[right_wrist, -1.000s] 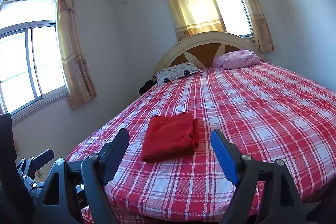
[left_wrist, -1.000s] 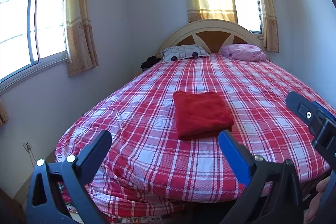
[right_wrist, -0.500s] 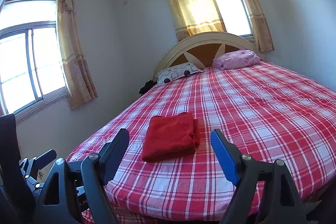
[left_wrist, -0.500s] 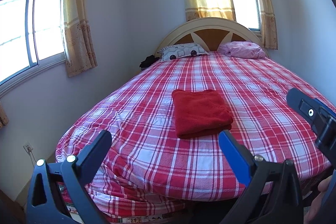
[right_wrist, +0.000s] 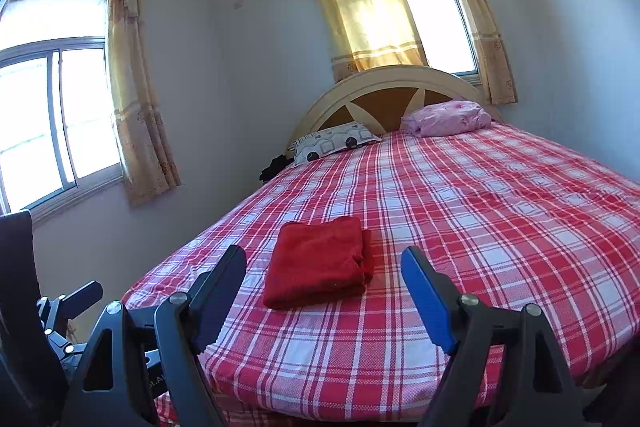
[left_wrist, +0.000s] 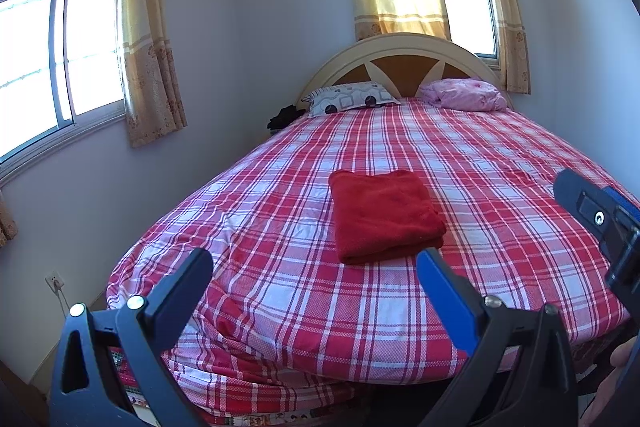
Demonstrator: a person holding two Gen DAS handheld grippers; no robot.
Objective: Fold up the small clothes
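Already folded, soft red fleece cloth (left_wrist: pixel 386 215) at frame centre, both grippers (left_wrist: pixel 314 277) (right_wrist: pixel 324 269) spread empty; clumsy regrasp risks unravelling layers.

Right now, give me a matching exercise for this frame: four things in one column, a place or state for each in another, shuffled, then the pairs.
Things:
1. red garment
2. pink pillow
3. patterned pillow
4. left gripper

Places or states:
A. at the headboard, on the window-wall side
B. open, nothing between its fingers
C. folded, lying flat on the plaid bed cover
D. at the headboard, on the side away from the big window

Pairs: 1-C, 2-D, 3-A, 4-B
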